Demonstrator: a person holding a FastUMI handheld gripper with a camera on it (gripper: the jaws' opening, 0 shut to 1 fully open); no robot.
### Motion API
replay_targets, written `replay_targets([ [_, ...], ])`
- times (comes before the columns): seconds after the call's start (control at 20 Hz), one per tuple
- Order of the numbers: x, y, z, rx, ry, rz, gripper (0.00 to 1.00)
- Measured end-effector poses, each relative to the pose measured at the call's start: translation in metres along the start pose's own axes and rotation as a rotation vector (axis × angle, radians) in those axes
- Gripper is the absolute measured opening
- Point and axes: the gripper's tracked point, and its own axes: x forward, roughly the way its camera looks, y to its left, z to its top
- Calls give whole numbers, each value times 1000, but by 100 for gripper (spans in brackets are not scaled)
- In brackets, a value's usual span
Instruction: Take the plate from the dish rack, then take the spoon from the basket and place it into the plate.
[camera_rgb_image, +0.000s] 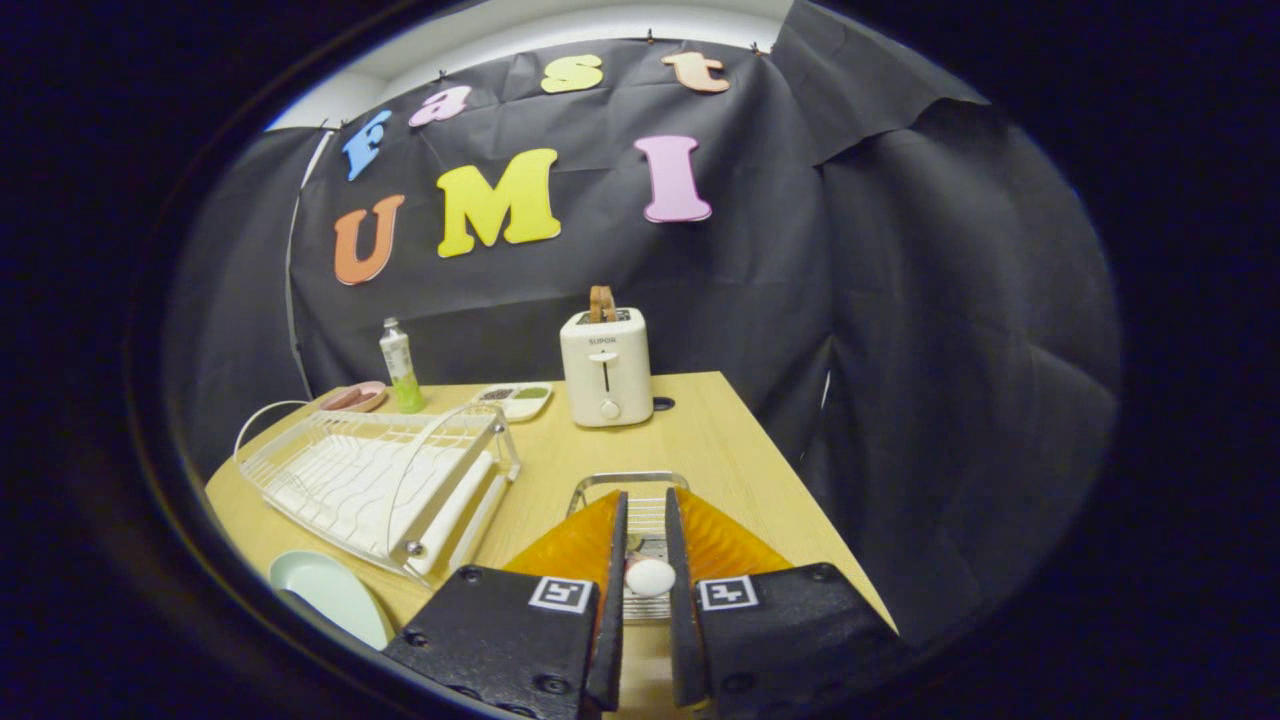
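My fingers (646, 535) stand narrowly apart over the wire basket (628, 482), the spoon (650, 576) lying in the gap between them; whether both press it, I cannot tell. Left: plate (330, 592) on the table (700, 440), then dish rack (380, 478). Beyond: toaster (605, 368).

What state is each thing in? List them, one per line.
Dish rack: empty, on table.
Plate: flat on table beside rack.
Spoon: white end between fingers, over wire basket.
Hand-held gripper: nearly closed around spoon.
Toaster: toast sticking up.
Bottle: upright.
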Motion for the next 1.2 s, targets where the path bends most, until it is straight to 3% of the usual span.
replay_targets([
  [0.3, -24, 9, 38, -86, -159, -54, 21],
  [0.85, -126, 58, 90, -95, -339, -41, 21],
  [1.2, -183, 142, 57, -127, -356, 8, 21],
])
